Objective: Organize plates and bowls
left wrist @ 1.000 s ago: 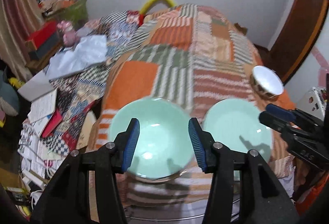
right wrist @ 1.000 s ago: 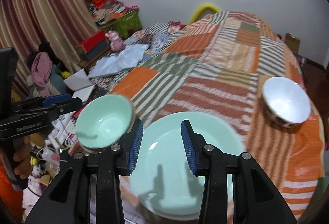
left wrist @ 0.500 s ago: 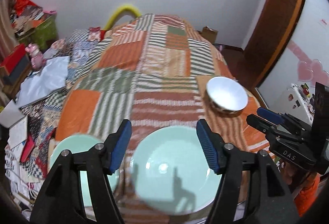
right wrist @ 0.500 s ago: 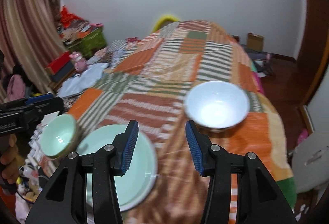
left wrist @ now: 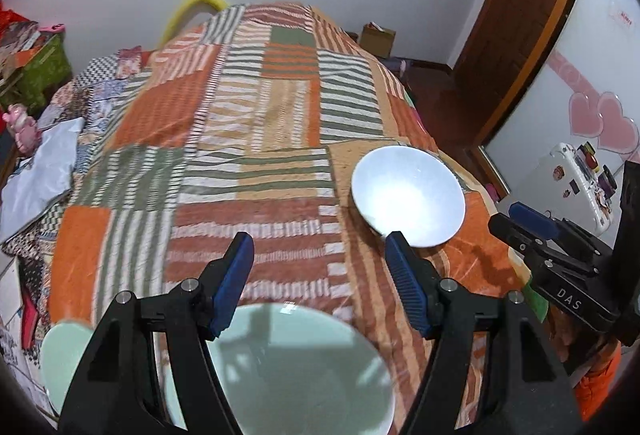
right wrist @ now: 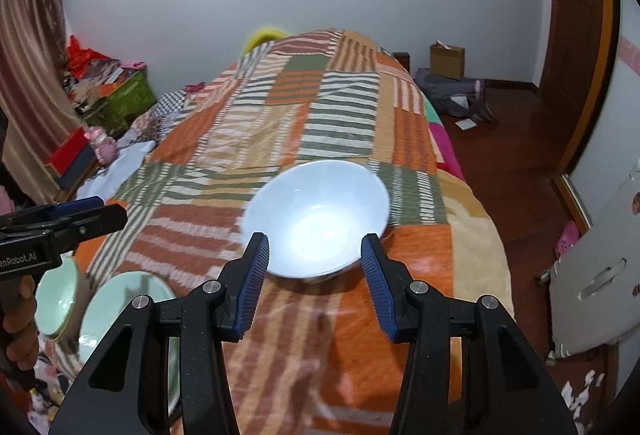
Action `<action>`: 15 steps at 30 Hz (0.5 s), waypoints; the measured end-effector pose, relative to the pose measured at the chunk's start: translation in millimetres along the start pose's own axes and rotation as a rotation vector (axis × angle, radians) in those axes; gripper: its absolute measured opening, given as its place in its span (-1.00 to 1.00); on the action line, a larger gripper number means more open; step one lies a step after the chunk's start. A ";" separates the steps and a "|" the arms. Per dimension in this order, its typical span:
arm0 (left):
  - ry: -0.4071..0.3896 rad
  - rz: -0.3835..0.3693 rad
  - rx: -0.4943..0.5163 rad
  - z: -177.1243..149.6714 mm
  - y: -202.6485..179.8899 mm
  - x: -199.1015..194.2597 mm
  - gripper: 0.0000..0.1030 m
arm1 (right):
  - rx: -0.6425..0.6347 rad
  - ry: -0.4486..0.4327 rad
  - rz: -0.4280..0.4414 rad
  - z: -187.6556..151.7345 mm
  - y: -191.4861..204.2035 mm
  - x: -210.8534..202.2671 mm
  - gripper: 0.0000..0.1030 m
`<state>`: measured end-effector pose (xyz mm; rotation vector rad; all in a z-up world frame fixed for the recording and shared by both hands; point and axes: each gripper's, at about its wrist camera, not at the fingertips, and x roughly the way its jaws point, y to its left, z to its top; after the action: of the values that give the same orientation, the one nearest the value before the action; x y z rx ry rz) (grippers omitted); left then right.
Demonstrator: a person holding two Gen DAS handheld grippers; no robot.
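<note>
Going left to right along the near edge of the bed (left wrist: 280, 123), which is lying under a patchwork quilt of orange, green and cream striped blocks with a soft woven look.

Mint-green bowl (right wrist: 56, 299): small, round, glossy, sitting at the far left corner of the quilt. In the left wrist view only its rim is showing, behind the tongs' frame.

Mint-green plate (left wrist: 288, 367): wide, shallow, smooth glaze, lying flat just beside the green bowl; whether they touch is unclear. It is catching the shadow of the tongs above it.

Left tongs (left wrist: 320, 275): black frame, ribbed blue pads, standing moderately wide with nothing between them, over the quilt beyond the plate's far rim. The jaws have just been opening. A second ago they were framing the green bowl; now they are sitting to its right, with the white bowl coming in beside the right pad.

White bowl (right wrist: 316, 223): larger, deep, round, glossy with a bright glare at its centre, resting upright on the orange patch, well apart from the green pair.

Right tongs (right wrist: 316, 279): same build, pads standing apart and empty, straddling the white bowl's near rim without touching it. These jaws have also been opening. A second ago they were framing the green plate.

A hand (right wrist: 18, 327) is gripping the left tool's handle at the left edge.
</note>
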<state>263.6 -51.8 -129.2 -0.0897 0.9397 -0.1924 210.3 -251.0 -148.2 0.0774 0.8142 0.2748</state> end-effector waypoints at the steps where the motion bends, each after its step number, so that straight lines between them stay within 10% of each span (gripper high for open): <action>1: 0.010 -0.004 0.004 2.7 -3.0 8.1 0.31 | 0.006 0.008 -0.004 1.0 -4.2 4.9 -0.14; 15: 0.162 -0.046 0.025 22.3 -20.3 110.5 0.31 | 0.044 0.106 -0.015 3.7 -35.8 53.6 -0.14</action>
<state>342.5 -94.2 -200.5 -0.0737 1.0970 -0.2563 255.6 -270.7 -189.7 0.0984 0.9254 0.2484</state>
